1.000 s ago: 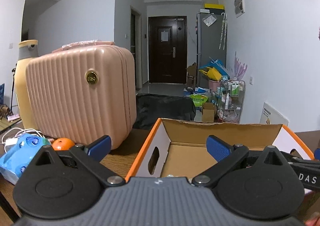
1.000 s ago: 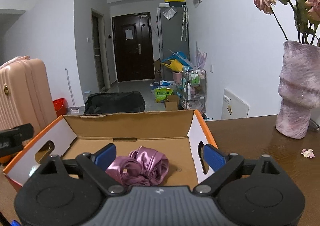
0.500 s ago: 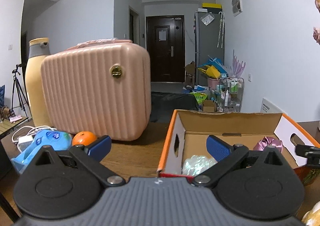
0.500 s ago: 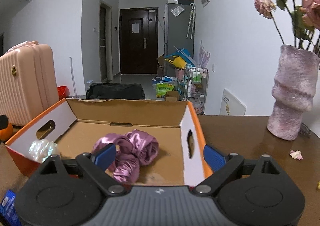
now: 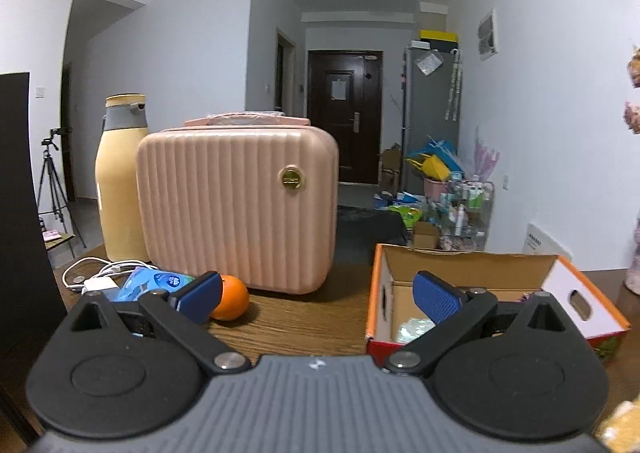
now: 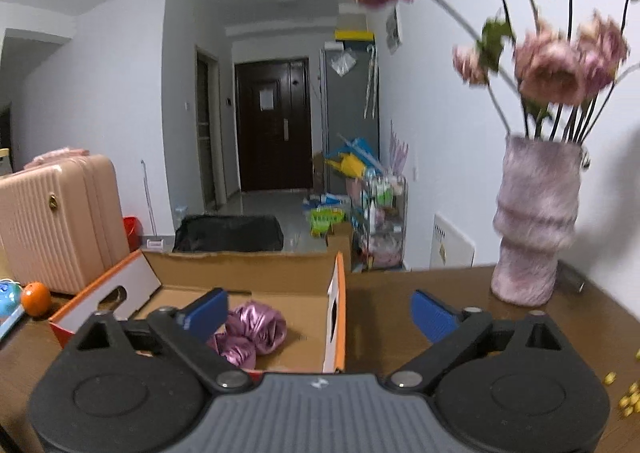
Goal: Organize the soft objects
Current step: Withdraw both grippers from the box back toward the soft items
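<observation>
An orange-edged cardboard box (image 5: pixel 472 265) (image 6: pixel 240 273) stands open on the wooden table. A crumpled purple satin cloth (image 6: pixel 252 337) lies inside it, and a pale green soft bundle (image 5: pixel 414 329) shows in its near left corner. My left gripper (image 5: pixel 318 295) is open and empty, pulled back from the box and aimed between the box and the pink case. My right gripper (image 6: pixel 320 313) hovers in front of the box's right wall; its jaws are opening, with nothing between them.
A ribbed pink case (image 5: pixel 240 209), a yellow bottle (image 5: pixel 120 181), an orange (image 5: pixel 230 297), a blue packet (image 5: pixel 156 281) and white cables sit left of the box. A purple vase (image 6: pixel 532 225) with dried roses stands at the right. Yellow crumbs (image 6: pixel 628 401) lie near the right edge.
Both grippers have drawn back and up from the box, which now looks smaller and farther. The left view swung left onto the case and orange; the right view swung right toward the vase.
</observation>
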A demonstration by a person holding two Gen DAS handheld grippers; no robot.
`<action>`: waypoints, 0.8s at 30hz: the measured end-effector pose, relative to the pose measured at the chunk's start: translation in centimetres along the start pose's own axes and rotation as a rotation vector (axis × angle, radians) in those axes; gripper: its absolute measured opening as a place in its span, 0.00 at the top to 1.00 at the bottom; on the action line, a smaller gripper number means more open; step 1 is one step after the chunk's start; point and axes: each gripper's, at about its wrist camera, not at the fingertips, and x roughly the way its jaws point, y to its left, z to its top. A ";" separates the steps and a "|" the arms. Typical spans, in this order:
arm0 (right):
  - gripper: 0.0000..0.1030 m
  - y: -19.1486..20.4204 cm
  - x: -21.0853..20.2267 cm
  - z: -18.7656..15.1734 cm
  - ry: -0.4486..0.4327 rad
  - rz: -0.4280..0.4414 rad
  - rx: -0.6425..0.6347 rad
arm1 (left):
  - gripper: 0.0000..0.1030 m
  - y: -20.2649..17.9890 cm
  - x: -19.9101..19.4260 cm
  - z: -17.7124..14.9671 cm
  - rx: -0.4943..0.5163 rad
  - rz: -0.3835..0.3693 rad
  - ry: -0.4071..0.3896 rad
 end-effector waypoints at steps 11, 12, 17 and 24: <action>0.00 0.7 -6.1 0.7 -0.005 0.041 -0.018 | 0.00 -2.0 -5.6 0.4 0.042 -0.051 0.033; 0.00 0.7 -6.7 0.5 0.000 0.045 -0.017 | 0.00 -2.0 -6.1 0.3 0.045 -0.053 0.036; 0.00 0.9 -9.5 -0.8 0.027 0.056 -0.005 | 0.00 -1.5 -8.8 -0.4 0.024 -0.076 0.072; 0.00 1.8 -13.5 -2.8 0.055 0.070 -0.016 | 0.00 -0.7 -12.3 -1.5 0.010 -0.080 0.096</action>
